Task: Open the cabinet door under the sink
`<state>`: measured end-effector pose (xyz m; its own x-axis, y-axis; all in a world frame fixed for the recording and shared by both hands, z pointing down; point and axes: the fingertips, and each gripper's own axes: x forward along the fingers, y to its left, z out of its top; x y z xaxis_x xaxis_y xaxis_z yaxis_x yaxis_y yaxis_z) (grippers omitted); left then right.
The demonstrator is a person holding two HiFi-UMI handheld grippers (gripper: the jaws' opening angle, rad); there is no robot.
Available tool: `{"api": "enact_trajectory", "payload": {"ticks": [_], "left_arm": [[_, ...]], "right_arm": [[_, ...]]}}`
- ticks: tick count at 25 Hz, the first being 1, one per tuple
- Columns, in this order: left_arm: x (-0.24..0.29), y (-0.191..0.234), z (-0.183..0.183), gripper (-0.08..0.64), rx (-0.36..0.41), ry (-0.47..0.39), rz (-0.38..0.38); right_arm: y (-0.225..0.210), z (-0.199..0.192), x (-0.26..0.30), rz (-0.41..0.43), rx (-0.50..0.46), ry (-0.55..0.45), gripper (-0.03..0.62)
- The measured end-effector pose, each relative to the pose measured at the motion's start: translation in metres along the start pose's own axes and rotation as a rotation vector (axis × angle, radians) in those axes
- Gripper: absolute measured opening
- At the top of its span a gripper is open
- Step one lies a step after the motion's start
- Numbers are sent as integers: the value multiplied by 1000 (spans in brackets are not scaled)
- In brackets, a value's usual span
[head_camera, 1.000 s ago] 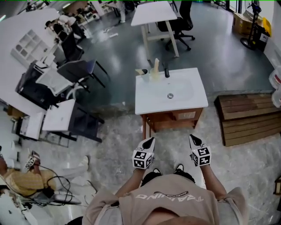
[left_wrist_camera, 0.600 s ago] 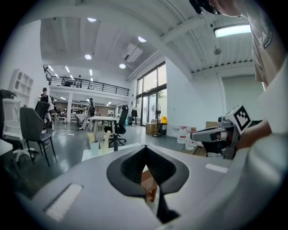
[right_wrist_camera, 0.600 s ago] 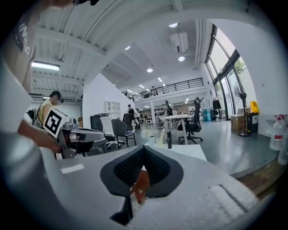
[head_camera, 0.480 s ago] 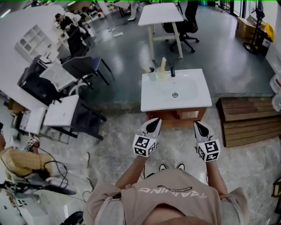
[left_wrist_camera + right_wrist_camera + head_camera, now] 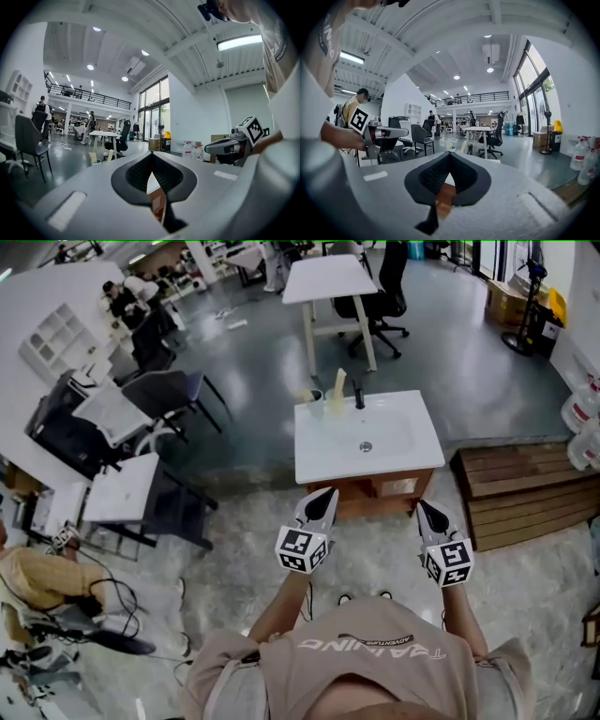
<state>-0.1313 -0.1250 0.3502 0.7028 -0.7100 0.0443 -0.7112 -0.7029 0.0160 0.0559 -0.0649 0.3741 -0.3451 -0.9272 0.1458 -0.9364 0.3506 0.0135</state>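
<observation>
Ahead of the person, the cabinet door (image 5: pixel 361 491) is the brown wooden front under the white sink (image 5: pixel 323 460), and it appears shut. It stands on the pale floor, in the middle of the head view. Both grippers are held up before it and do not touch it. The left gripper (image 5: pixel 323 501) points at the left part of the front; its jaws are clenched together, with nothing between them, and only the wood shows through the small gap below the tips. The right gripper (image 5: pixel 428 512) points toward the right corner, and its jaws are also closed and empty. A black faucet (image 5: pixel 357 395) stands at the far edge of the sink. A wooden pallet (image 5: pixel 525 493) lies just to the right, and a white table (image 5: pixel 328 279) is farther behind.
</observation>
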Motion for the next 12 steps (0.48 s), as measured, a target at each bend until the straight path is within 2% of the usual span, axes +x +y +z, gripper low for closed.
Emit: {"api": "enact_trajectory", "payload": {"ticks": [3,6,12], "left_arm": [[-4,4,4,17,13,-9,11],[-8,2,-1,17,22,6,3],[-14,2,-10,17,37,46,-7]], "right_arm": [[7,1,1,9,-9,6,0],[11,5,5,21,24,-11,0],[30,6,9,33,-12,-18,0]]}}
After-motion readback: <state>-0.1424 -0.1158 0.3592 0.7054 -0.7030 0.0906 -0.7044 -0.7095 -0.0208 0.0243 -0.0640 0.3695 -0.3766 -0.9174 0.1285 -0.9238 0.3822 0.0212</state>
